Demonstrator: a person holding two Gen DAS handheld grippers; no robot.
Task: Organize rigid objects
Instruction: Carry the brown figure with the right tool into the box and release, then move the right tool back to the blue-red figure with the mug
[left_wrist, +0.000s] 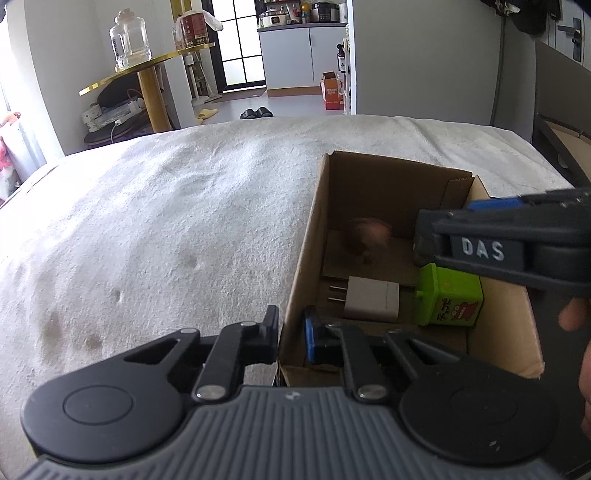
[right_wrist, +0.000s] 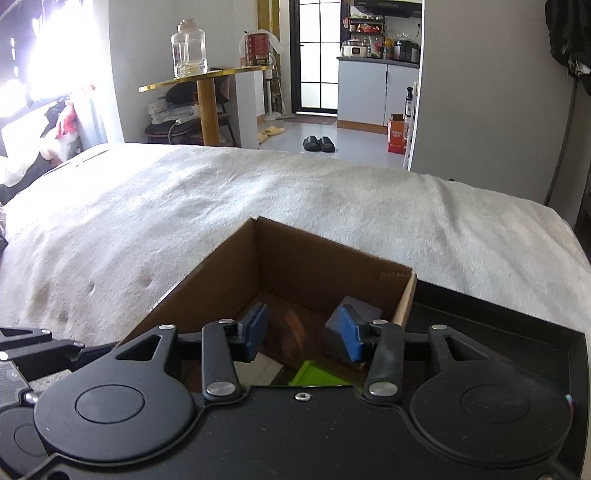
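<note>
Bed cover: white fluffy fabric (left_wrist: 166, 221), fills left + far part of scene; a few small dents and faint dark spots on near left.
Left gripper (left_wrist: 291, 336): black two-finger tool w/ blue pads, near edge of left-wrist view; jaws clamped on near-left wall of the box, one finger outside, the other inside.
Box: open brown cardboard carton (left_wrist: 303, 258), sits on the cover right of centre, top open.
Brown item: blurred round brownish thing (left_wrist: 369, 232) at far end of box floor; can't tell what it is, too smeared.
Charger: white square plug adapter w/ two metal prongs (left_wrist: 373, 302), lies on box floor, prongs pointing left, near-left of green block.
Green block: bright green small box w/ printed cartoon label (left_wrist: 448, 295), on box floor just right of charger, partly under right gripper.
Right gripper (right_wrist: 303, 334): black tool w/ blue pads, hangs over box interior from the right; jaws part open, nothing clamped between pads.
Person: fingertip + edge of hand (left_wrist: 576, 314) at far right, behind right gripper.
Dark tray: black surface (right_wrist: 480, 317) right of box, touching its right wall.
</note>
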